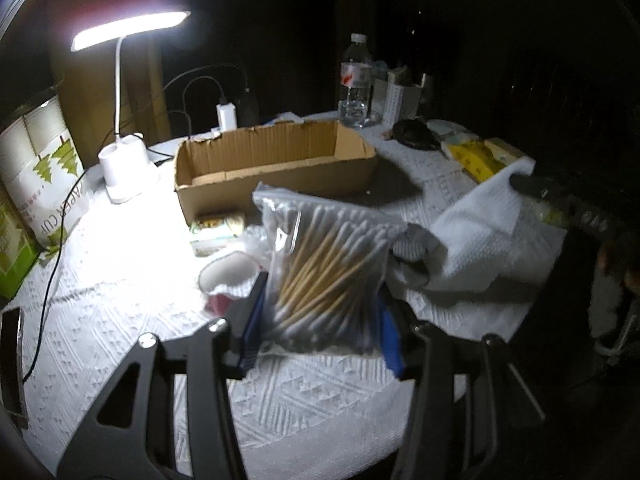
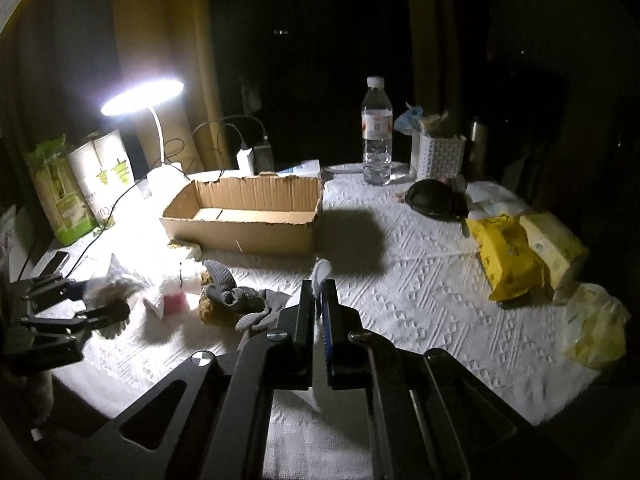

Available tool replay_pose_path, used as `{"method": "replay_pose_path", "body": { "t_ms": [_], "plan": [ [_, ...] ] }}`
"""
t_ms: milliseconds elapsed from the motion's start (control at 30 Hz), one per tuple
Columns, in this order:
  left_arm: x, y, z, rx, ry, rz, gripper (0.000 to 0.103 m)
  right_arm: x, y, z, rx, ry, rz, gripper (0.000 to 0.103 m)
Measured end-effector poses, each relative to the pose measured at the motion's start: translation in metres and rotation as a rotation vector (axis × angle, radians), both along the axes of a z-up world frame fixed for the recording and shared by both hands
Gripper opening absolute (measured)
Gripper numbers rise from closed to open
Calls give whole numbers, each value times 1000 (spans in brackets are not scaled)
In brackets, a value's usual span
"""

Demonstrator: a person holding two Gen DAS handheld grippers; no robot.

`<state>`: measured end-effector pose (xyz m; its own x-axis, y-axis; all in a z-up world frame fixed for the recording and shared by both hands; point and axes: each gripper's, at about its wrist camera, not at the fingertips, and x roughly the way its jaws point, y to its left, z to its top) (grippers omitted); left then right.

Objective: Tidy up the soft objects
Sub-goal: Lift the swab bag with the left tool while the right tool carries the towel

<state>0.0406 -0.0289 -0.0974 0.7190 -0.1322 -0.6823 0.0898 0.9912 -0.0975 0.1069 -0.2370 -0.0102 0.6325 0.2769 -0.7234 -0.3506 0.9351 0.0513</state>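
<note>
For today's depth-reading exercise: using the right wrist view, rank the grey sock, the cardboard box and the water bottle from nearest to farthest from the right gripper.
1. Grey sock: just left of the right gripper, on the white tablecloth.
2. Cardboard box: farther back, left of centre, open and empty.
3. Water bottle: farthest, upright at the table's far edge, slightly right.

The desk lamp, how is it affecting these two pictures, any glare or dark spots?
Left wrist view: the desk lamp blows out the tablecloth near its base, while the right edge falls into darkness. Right wrist view: the cardboard box casts a hard shadow rightward; the yellow packs sit dim.
</note>
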Motion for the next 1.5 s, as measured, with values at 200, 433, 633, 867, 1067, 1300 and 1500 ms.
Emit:
{"method": "replay_pose_path", "body": {
  "t_ms": [200, 433, 633, 867, 1067, 1300, 1500],
  "plan": [
    [-3, 7, -4, -3, 13, 20, 49, 10, 11, -44, 20, 126, 5, 19],
    [-5, 14, -14, -10, 40, 54, 49, 17, 32, -94, -93, 226, 34, 48],
    [-2, 15, -18, -16, 52, 59, 50, 12, 27, -115, -192, 253, 20, 57],
    [2, 12, -19, -18, 62, 51, 50, -5, 37, -118, -246, 150, 76, 55],
    [1, 10, -18, -21, 63, 51, 50, -2, 29, -115, -141, 164, 117, 2],
    [2, 7, -8, -12, 42, 43, 50, -3, 16, -82, -81, 90, 86, 1],
    [6, 6, 0, -7, 26, 37, 50, 1, -2, -50, -54, 24, 43, 1]
  ]
}}
